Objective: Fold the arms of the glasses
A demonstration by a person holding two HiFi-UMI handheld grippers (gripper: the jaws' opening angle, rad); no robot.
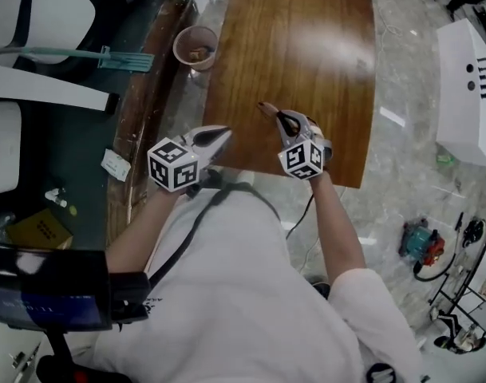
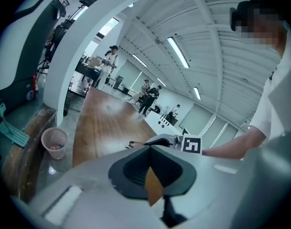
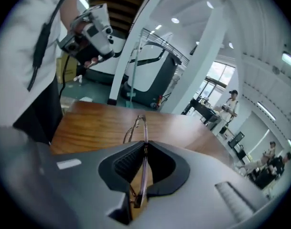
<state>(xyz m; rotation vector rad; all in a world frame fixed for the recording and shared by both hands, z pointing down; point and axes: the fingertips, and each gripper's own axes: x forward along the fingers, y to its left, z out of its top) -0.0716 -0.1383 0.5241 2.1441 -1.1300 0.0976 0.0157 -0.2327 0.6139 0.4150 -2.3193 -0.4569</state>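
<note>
Tabletop open, cup alongside
Glossy brown wooden table (image 1: 306, 46) bare beyond left gripper (image 1: 225, 133) and right gripper (image 1: 282, 120) by its near edge; pink paper cup (image 1: 195, 48) just off its left edge

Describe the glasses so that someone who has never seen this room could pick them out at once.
Find the long wooden table. Above its near edge the person's right claw is shut on the glasses. They are thin, wire-framed and held edge-on, unlike the left claw, which is shut on nothing, or the cup beside the table.
</note>
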